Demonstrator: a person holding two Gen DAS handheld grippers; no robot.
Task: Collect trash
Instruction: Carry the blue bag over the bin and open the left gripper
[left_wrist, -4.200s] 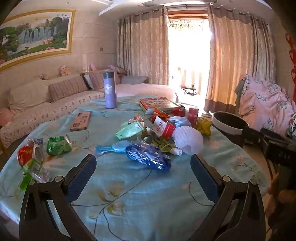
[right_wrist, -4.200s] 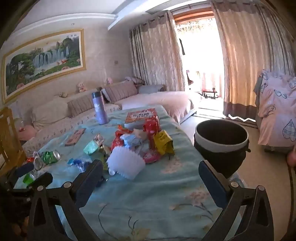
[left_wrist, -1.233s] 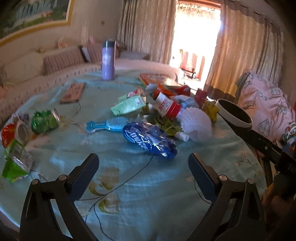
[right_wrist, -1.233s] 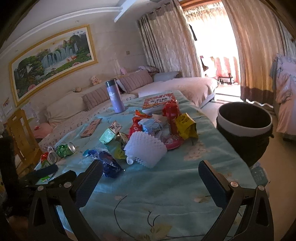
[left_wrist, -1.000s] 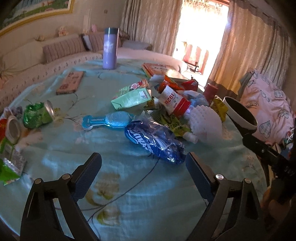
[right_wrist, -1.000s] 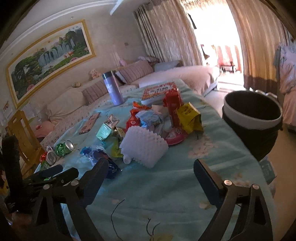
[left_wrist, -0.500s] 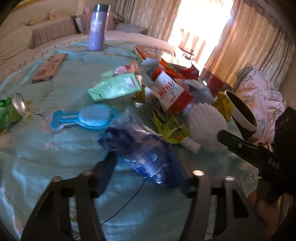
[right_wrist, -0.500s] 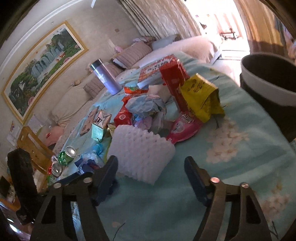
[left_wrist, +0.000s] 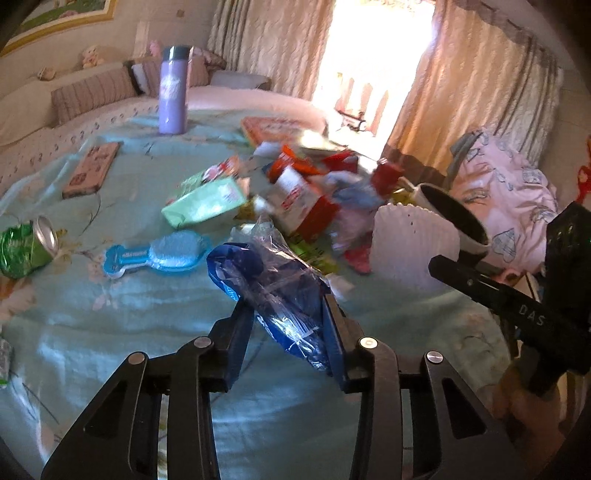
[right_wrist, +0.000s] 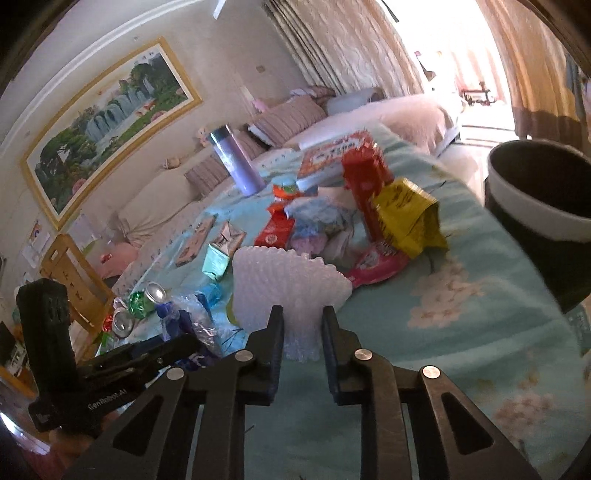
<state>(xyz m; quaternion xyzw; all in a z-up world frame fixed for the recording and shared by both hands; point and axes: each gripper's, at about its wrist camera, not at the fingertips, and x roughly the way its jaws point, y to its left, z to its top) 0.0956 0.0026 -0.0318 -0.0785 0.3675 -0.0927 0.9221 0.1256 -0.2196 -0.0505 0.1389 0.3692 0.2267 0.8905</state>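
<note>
My left gripper (left_wrist: 288, 310) is shut on a crumpled blue plastic bag (left_wrist: 273, 280) lying on the light blue tablecloth (left_wrist: 110, 332). My right gripper (right_wrist: 302, 317) is shut on a white foam fruit net (right_wrist: 284, 280), which also shows in the left wrist view (left_wrist: 410, 240). Behind them lies a heap of wrappers: a yellow packet (right_wrist: 406, 218), a red packet (right_wrist: 364, 173), a pink wrapper (right_wrist: 376, 262), a green carton (left_wrist: 205, 203). The dark trash bin (right_wrist: 543, 206) with a white rim stands off the table's right edge.
A purple flask (left_wrist: 173, 90) and a red box (left_wrist: 275, 129) stand at the far side of the table. A blue brush (left_wrist: 159, 253) and crushed green can (left_wrist: 26, 245) lie to the left. A sofa (left_wrist: 74, 92) and a wooden chair (right_wrist: 70, 273) stand beyond.
Both grippers moved forward and down and closed: the left one on the blue bag, the right one on the white foam net. Both were open before.
</note>
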